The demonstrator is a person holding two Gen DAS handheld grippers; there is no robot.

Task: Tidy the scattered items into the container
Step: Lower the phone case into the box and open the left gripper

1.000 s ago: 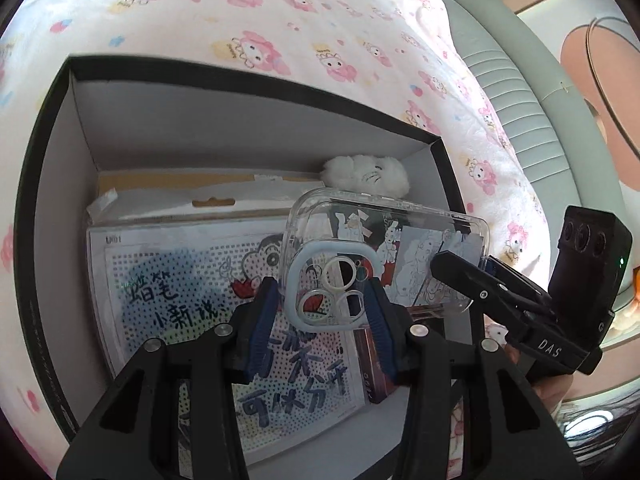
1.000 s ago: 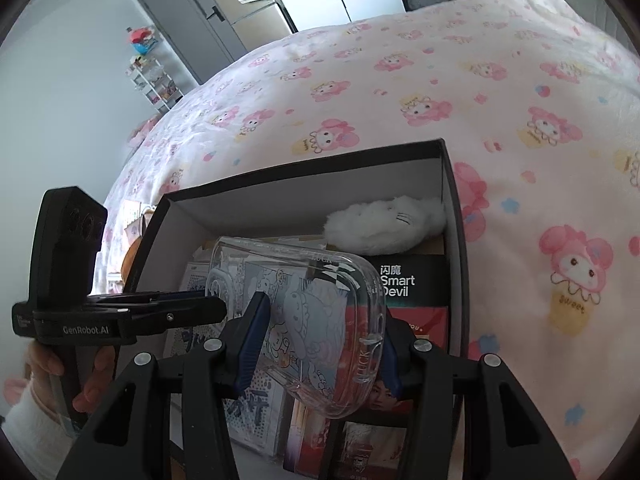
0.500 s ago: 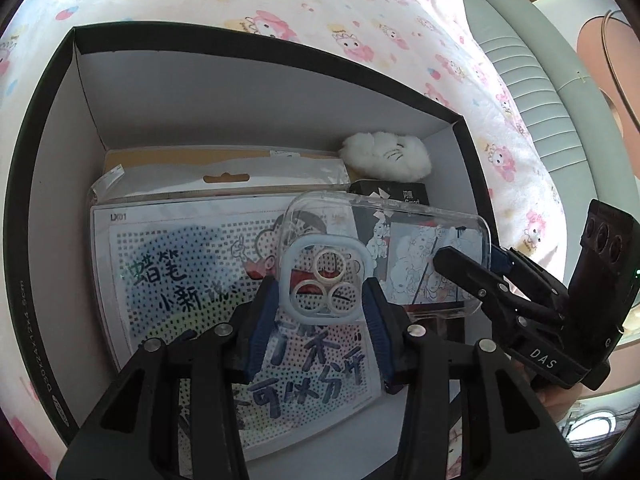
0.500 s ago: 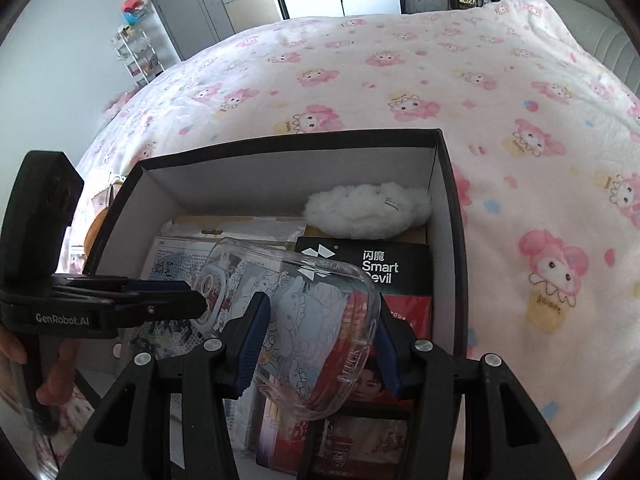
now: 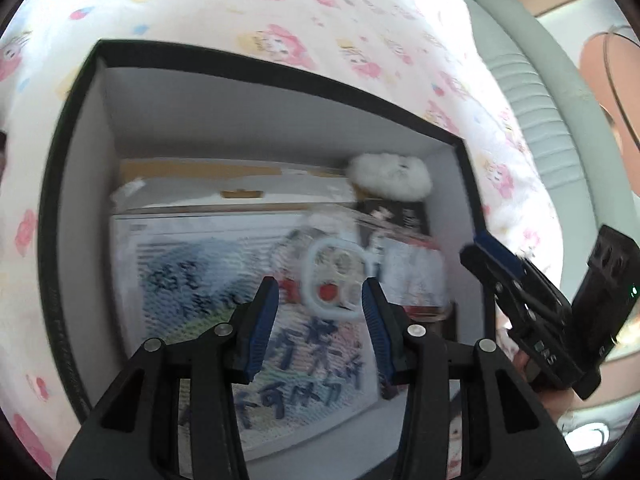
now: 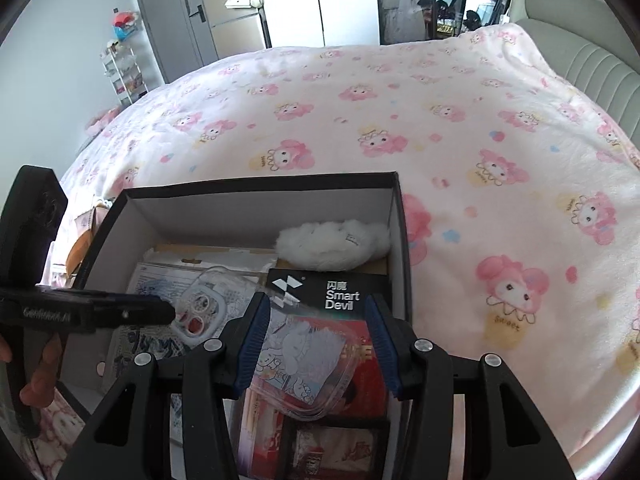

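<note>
A clear phone case with a cartoon print [image 6: 304,356] lies inside the black box [image 6: 260,184] on top of the other items; it also shows blurred in the left wrist view [image 5: 332,280]. My left gripper [image 5: 320,300] is open above the case's camera ring. My right gripper [image 6: 316,324] is open above the case's other end. Neither touches the case. The box [image 5: 280,76] also holds a white plush [image 6: 332,242], a black "Smart Devil" packet [image 6: 336,292] and a printed sheet pack [image 5: 208,280].
The box sits on a pink cartoon-print blanket [image 6: 440,120] on a bed. A grey padded headboard [image 5: 560,100] is on the right. A small item pile [image 6: 84,236] lies left of the box. A white shelf rack [image 6: 124,72] and grey door stand far back.
Both grippers have opened and let go of the phone case, which has dropped onto the items in the box. Both grippers have pulled back a little.
</note>
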